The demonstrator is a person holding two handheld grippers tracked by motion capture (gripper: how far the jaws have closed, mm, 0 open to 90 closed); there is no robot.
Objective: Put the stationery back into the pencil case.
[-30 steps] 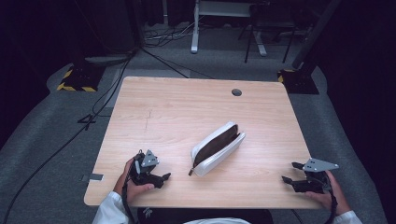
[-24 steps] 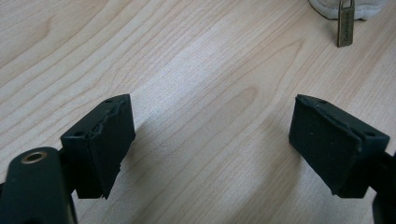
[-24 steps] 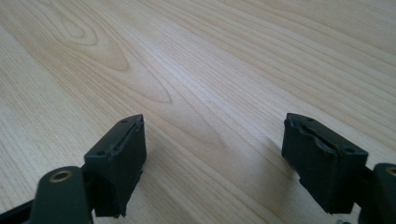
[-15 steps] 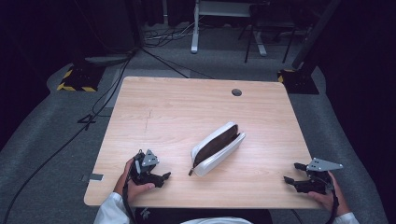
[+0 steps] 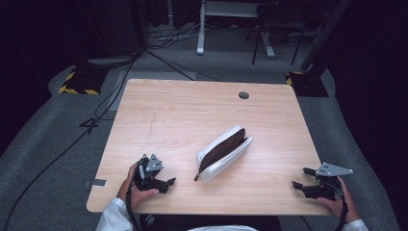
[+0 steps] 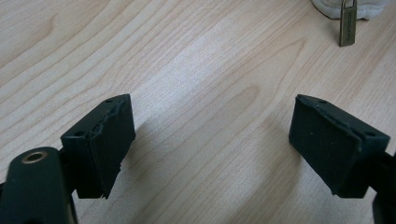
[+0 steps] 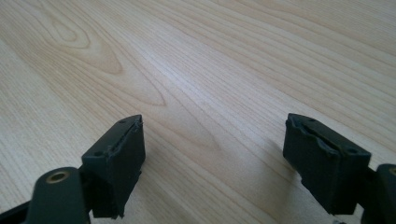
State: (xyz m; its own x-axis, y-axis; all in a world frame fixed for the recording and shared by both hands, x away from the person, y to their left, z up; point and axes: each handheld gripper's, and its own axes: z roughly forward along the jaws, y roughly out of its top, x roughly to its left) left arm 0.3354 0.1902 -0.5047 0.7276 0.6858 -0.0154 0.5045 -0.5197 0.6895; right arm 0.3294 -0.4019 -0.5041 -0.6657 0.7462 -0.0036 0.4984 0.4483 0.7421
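Left claw [image 5: 168, 182] low in the high view, left of centre, near the counter's [image 5: 192, 115] front edge; a hand in a white sleeve grips it from below. Jaws apart, nothing between them. Right claw [image 5: 302, 179] at lower right of the same view, by the counter's right front corner, grey three-cornered plate on top. Its jaws have just been opening and stand apart over bare wood, nothing between them.

Left gripper view: left claw [image 6: 212, 147] with both black pads wide, wood grain between. At the upper right edge of this frame, a brass-coloured zipper pull [image 6: 347, 25] hangs from a bit of white fabric. Lettering is stamped down the pull, too small to read. The high view shows this pull as a small dark tag at most.

Right gripper view: right claw [image 7: 215, 156] spread over plain pale wood.

Pouch [image 5: 223, 153], white with a dark brown band along its top, lies mid-frame in the high view, long axis running from lower left to upper right. It sits between the two claws, nearer the left one, well apart from the right; neither touches it. No label legible on it.

Farther up: a round hole [image 5: 244, 95] near the counter's far edge. Beyond, dark floor with cables [image 5: 110, 96] and a stand base with yellow-black striped tape [image 5: 79, 83] at upper left.
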